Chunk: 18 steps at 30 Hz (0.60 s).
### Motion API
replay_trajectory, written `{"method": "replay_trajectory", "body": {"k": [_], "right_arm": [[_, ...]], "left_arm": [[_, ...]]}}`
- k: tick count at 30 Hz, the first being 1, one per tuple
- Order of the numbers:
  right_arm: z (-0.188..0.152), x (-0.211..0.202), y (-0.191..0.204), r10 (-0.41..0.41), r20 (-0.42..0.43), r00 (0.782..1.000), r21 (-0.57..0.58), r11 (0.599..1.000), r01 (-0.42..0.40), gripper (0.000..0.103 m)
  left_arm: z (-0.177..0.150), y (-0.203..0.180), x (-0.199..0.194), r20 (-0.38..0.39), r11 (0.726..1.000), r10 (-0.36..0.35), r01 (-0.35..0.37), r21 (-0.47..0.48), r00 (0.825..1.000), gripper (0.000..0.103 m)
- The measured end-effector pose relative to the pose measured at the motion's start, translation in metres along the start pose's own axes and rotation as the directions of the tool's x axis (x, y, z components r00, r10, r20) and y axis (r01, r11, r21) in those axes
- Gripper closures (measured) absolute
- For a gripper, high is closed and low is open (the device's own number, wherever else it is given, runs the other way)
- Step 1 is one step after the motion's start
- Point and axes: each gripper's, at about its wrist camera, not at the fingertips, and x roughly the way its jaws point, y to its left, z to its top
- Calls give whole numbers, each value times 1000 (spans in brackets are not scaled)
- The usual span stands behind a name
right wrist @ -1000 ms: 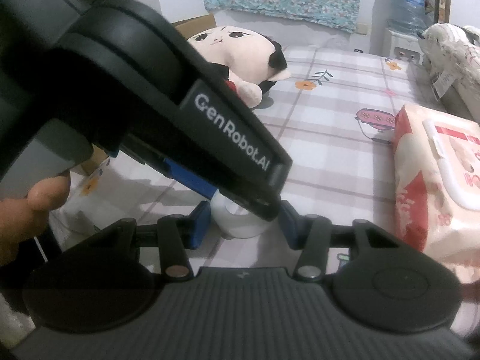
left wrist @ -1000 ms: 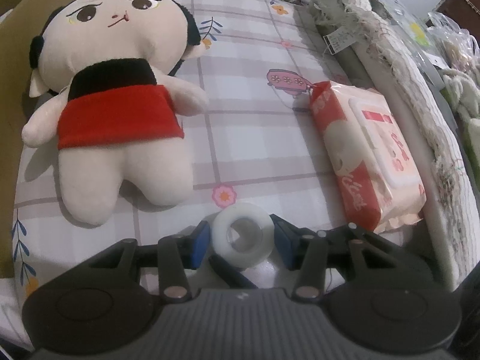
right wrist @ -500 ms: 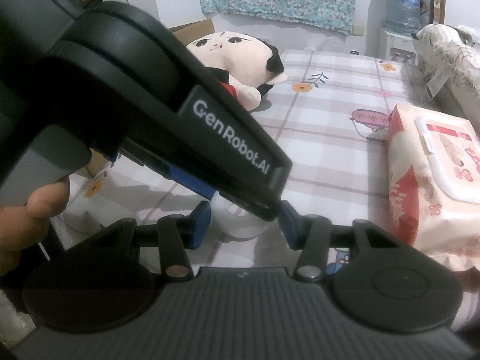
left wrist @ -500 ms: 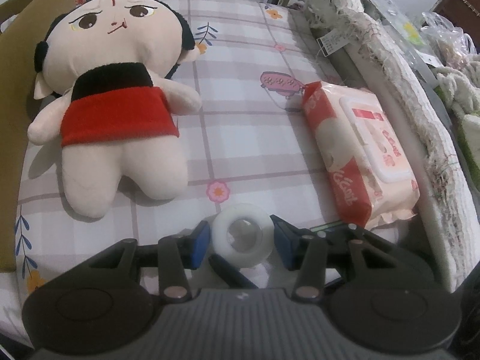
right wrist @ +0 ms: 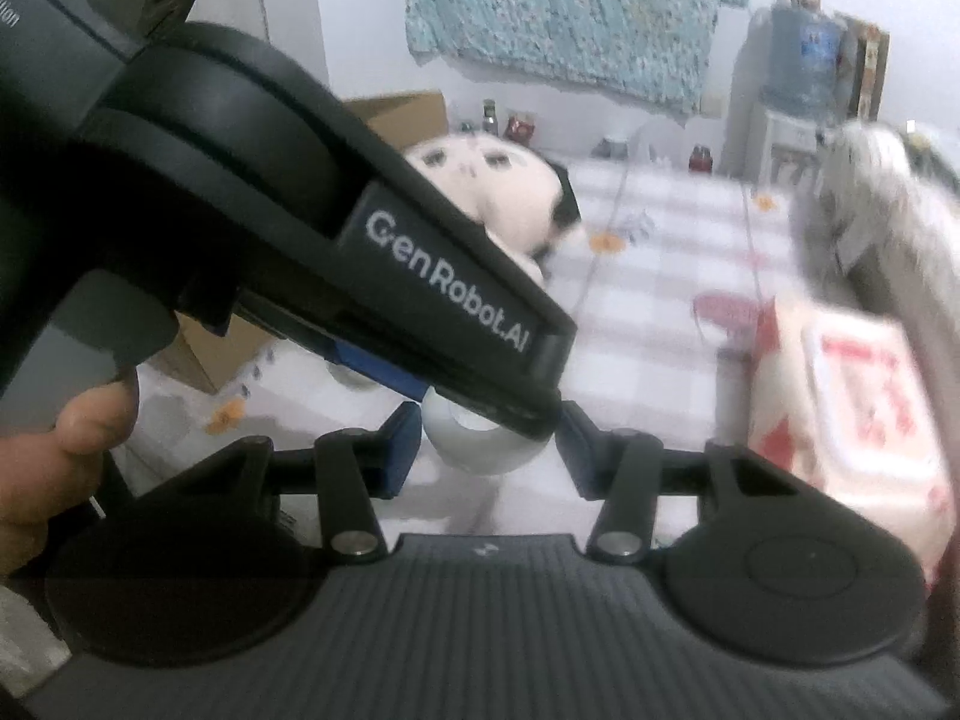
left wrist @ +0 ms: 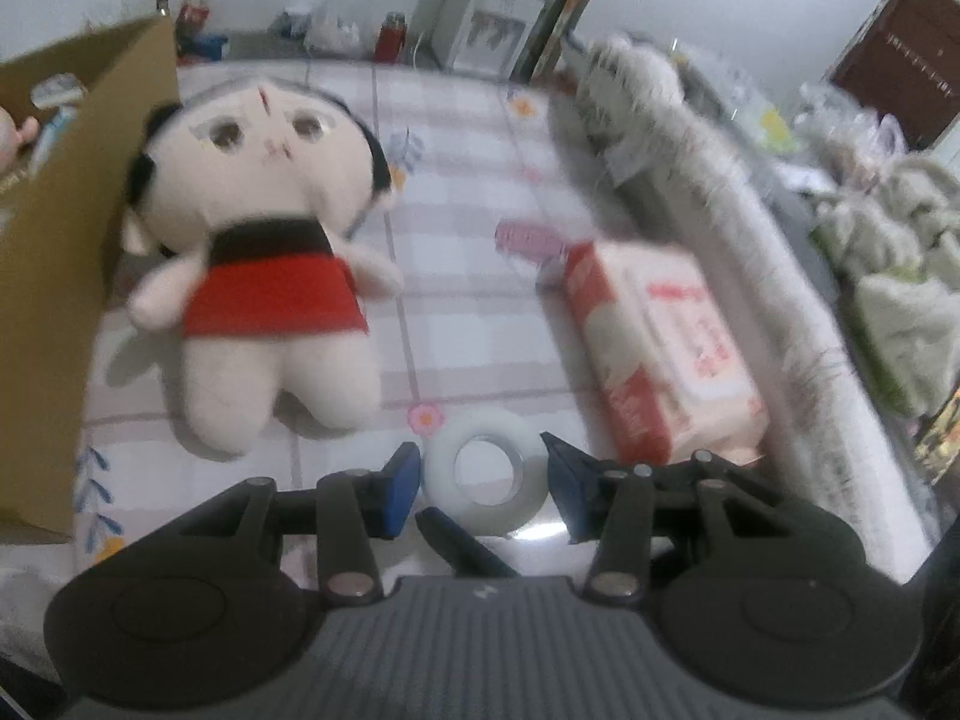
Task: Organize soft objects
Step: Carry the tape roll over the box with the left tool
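Your left gripper points steeply down at a bed covered with a pale checked sheet with flower prints. Its blue-padded fingers are closed on a white roll of tape, one pad on each side of the ring, with the roll's hole facing the camera.

From your right gripper, the same roll sits between the blue pads, which stand just beside it; the left gripper's black body crosses in front, so I cannot tell whether they press on it. A thumb shows at the left edge.

On the sheet beyond the roll lies a cream plush doll with black hair and a red skirt, face up, beside a brown cardboard box on the left. To the right lies a pink and white pack of wet wipes, against a shaggy white blanket. Both views are blurred.
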Motion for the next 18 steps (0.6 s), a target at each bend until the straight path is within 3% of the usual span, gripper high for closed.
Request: {"method": "replay_trajectory", "body": {"k": [6,11,14,18], "right_arm": [[48,-28,45,30,115,993,-139,990,-14,54],[90,-30,90,157,216,964,-242,965,-103,54],[111,-17,120,249,232,940,-291,940,-177,54],[130,23,154,348,161,924,-307,907,-288,54]], "left_arm": [[10,31,-84,178,999,-7,14,-38,984,55],[20,73,-151,303,992,84,-52,-111,949,55],[25,110,-175,323,979,147,-92,-180,935,55],[31,166,-178,271,951,192,-110,-289,943,55]]}}
